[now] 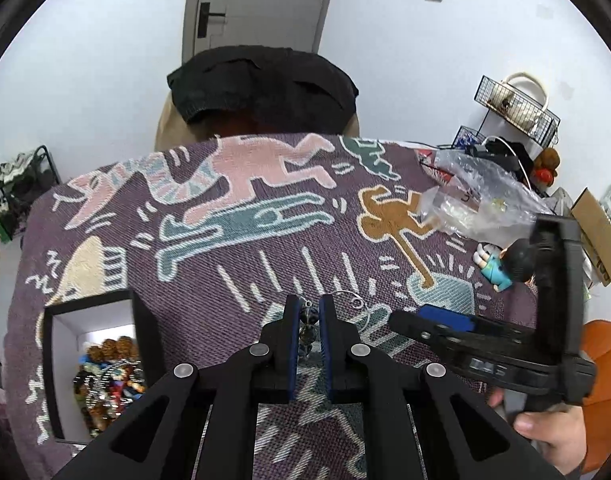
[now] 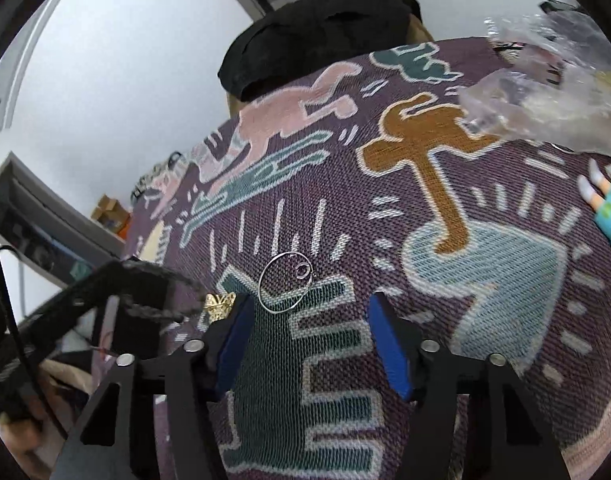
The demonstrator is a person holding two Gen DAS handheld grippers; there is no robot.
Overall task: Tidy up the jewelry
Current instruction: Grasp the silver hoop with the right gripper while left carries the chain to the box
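My left gripper (image 1: 308, 308) is shut on a dark beaded bracelet (image 1: 308, 330) that hangs between its blue pads above the patterned cloth. A black-rimmed box (image 1: 139, 320) holding several beaded bracelets (image 1: 109, 376) sits at the lower left. A thin silver hoop earring (image 2: 284, 283) lies on the cloth just ahead of my right gripper (image 2: 309, 304), which is open and empty; the hoop also shows in the left wrist view (image 1: 355, 300). A small gold ornament (image 2: 219, 305) lies by the right gripper's left finger. The right gripper shows in the left wrist view (image 1: 429, 322).
A crumpled clear plastic bag (image 1: 477, 196) lies at the table's far right. A small figurine in teal (image 1: 501, 266) lies near it. A chair with a black garment (image 1: 261, 88) stands behind the table. Wire racks (image 1: 513, 108) and a cardboard box (image 1: 597, 236) crowd the right side.
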